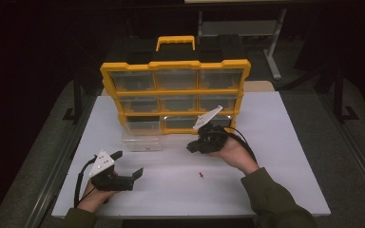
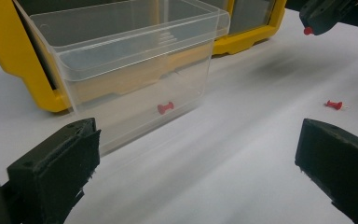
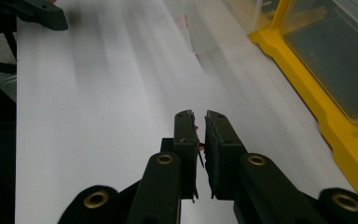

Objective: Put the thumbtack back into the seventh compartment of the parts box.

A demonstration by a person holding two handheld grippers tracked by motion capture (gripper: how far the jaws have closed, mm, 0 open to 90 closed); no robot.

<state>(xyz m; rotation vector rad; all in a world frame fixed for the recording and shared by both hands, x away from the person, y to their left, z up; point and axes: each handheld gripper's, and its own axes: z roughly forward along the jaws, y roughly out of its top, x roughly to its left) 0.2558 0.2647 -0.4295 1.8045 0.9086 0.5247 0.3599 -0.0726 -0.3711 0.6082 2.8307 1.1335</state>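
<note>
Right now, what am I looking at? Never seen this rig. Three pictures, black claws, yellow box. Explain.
There is no robot here: a person holds a two-jaw claw in each hand at a white table. The high view looks down from above the person's side. The other two pictures come from cameras riding on each claw.

The left claw is open and holds nothing. The right claw is shut on a red pushpin.

On the table stands a yellow drawer organizer. In front of it sits a clear plastic drawer, pulled out, with one red pin inside. Another loose pin lies on the table between the hands.
</note>
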